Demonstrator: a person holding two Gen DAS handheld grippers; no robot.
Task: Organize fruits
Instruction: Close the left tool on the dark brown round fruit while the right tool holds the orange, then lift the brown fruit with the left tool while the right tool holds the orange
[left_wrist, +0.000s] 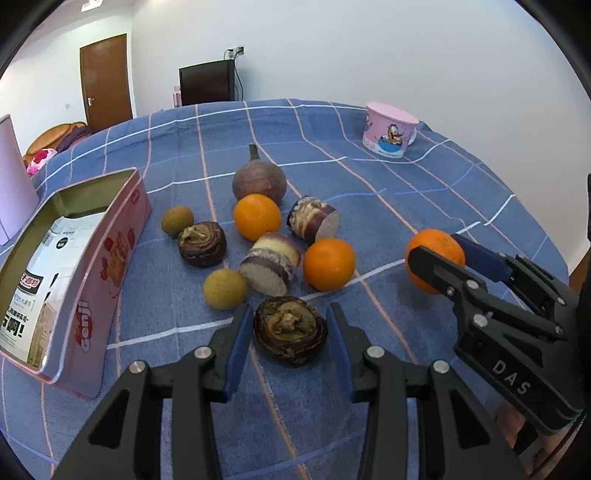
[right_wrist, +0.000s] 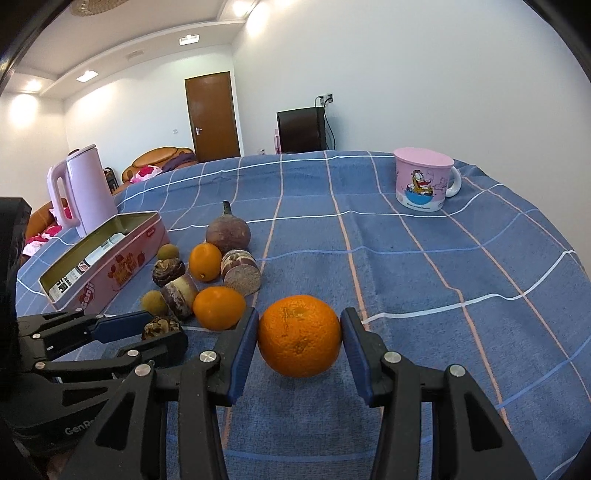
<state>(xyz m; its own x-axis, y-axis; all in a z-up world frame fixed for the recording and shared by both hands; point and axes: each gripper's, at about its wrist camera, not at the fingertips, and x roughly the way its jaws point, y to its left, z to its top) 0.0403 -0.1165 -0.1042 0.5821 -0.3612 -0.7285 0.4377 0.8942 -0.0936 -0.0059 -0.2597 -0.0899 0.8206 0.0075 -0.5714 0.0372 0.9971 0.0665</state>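
While both grippers sat low over the blue checked tablecloth (right_wrist: 424, 295), this was how things stood.

Left gripper: the left gripper (left_wrist: 290, 332) was spread wide, its blue pads either side of a dark purple water chestnut (left_wrist: 290, 329), with a gap on each side and no contact that I could see.

Right gripper: the right gripper (right_wrist: 299, 341) bracketed a large orange (right_wrist: 299, 335) that rested on the cloth; the left pad looked to be touching the peel, the right pad just beside it, so I could not tell whether it had a grip.

Fruit pile: between the tin and the large orange lay two smaller oranges (left_wrist: 257, 216) (left_wrist: 329, 264), two cut sugarcane pieces (left_wrist: 270, 263) (left_wrist: 313, 218), a second water chestnut (left_wrist: 202, 244), two tan longans (left_wrist: 177, 220) (left_wrist: 225, 288), and a round brownish-purple fruit with a stem (left_wrist: 259, 181) at the far side.

Tin: a pink rectangular tin (left_wrist: 110, 266) stood open on the left of the pile, with a printed packet (left_wrist: 40, 280) lying inside and no fruit visible in it.

Mug: a pink cartoon mug (right_wrist: 424, 184) with a pink lid stood well apart at the far right of the table.

Kettle: a pink electric kettle (right_wrist: 88, 188) stood just behind the tin.
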